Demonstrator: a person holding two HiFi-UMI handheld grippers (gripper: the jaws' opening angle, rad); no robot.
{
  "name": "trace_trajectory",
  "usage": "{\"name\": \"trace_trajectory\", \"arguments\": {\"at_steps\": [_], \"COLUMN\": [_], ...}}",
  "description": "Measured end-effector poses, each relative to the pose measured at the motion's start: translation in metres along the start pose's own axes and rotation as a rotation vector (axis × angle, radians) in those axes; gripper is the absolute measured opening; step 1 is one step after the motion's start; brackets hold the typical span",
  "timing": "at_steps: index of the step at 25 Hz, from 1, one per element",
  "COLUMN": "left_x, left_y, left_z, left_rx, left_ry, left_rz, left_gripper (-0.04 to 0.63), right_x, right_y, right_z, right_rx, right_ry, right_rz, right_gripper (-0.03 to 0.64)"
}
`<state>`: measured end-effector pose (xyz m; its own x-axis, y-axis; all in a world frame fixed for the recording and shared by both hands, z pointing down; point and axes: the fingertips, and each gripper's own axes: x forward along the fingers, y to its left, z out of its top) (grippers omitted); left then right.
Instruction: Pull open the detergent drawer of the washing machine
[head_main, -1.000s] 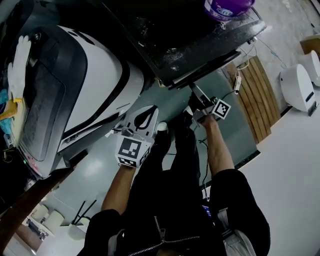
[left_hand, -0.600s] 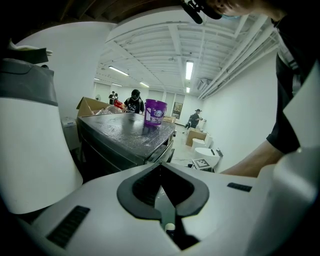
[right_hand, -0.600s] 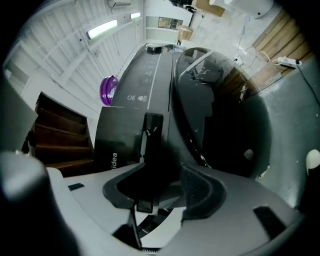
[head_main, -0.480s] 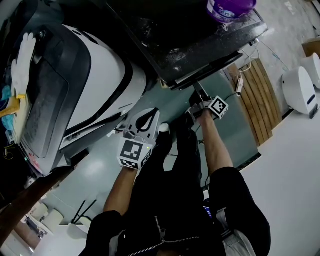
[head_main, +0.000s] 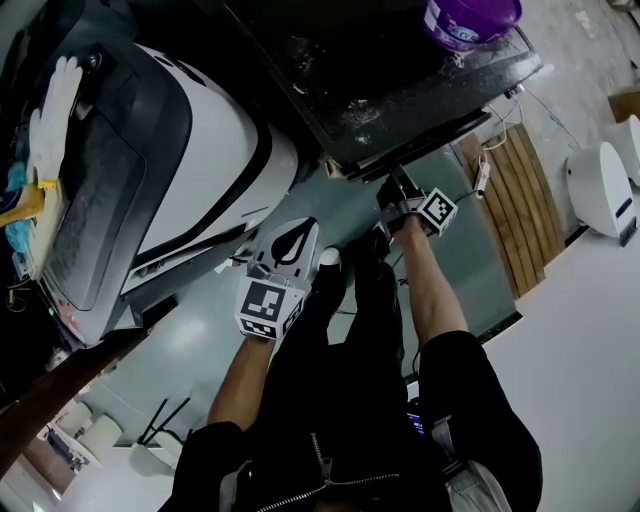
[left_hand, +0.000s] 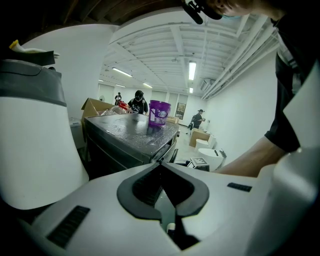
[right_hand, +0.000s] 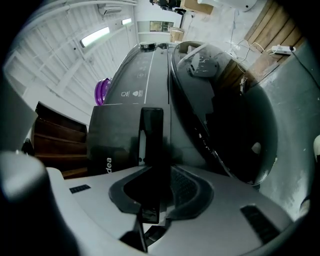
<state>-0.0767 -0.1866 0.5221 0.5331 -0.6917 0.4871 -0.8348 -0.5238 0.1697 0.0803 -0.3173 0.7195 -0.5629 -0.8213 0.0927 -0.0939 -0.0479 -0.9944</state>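
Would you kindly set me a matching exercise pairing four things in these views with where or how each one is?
1 purple tub
2 white glove
3 left gripper
4 right gripper

a jaws together, nothing held
b on the washing machine, on its dark top
c drawer handle between its jaws
d lying on the white and grey machine

Pairs: 1b, 2d, 3a, 4c. The right gripper's jaws are closing.

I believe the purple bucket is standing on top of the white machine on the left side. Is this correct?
Not quite. The purple bucket is standing on top of the dark washing machine, not on the white machine on the left side. The head view shows this.
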Motion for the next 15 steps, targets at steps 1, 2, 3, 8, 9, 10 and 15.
{"name": "trace_trajectory", "arguments": {"at_steps": [1, 2, 3, 8, 9, 10, 15], "left_x": [0.000, 0.000, 0.000, -0.001, -0.002, -0.002, -0.003], "left_y": [0.000, 0.000, -0.001, -0.005, -0.005, -0.005, -0.007], "left_z": [-0.001, -0.001, -0.001, 0.001, 0.001, 0.001, 0.001], "left_rx": [-0.001, -0.002, -0.003, 0.003, 0.004, 0.005, 0.011], "left_ry": [0.001, 0.001, -0.001, -0.005, -0.005, -0.004, -0.001], "left_rz": [0.000, 0.000, -0.002, -0.006, -0.006, -0.007, -0.012], "left_gripper": [0.021, 0.021, 0.021, 0.021, 0.021, 0.021, 0.021], "right_x": [-0.001, -0.002, -0.003, -0.007, -0.008, -0.009, -0.015], "right_y": [-0.001, -0.002, -0.003, -0.004, -0.004, -0.004, -0.005], "right_z": [-0.001, -0.001, -0.001, -0.002, -0.002, -0.002, -0.002], "right_rx": [0.001, 0.005, 0.010, 0.000, -0.002, 0.000, 0.009], "right_ry": [-0.004, -0.009, -0.012, -0.002, -0.001, -0.002, -0.009], "right_rz": [-0.003, -0.004, -0.003, -0.018, -0.020, -0.017, -0.013], "right_gripper": [0.091, 0.084, 0.074, 0.058, 0.058, 0.058, 0.055]}}
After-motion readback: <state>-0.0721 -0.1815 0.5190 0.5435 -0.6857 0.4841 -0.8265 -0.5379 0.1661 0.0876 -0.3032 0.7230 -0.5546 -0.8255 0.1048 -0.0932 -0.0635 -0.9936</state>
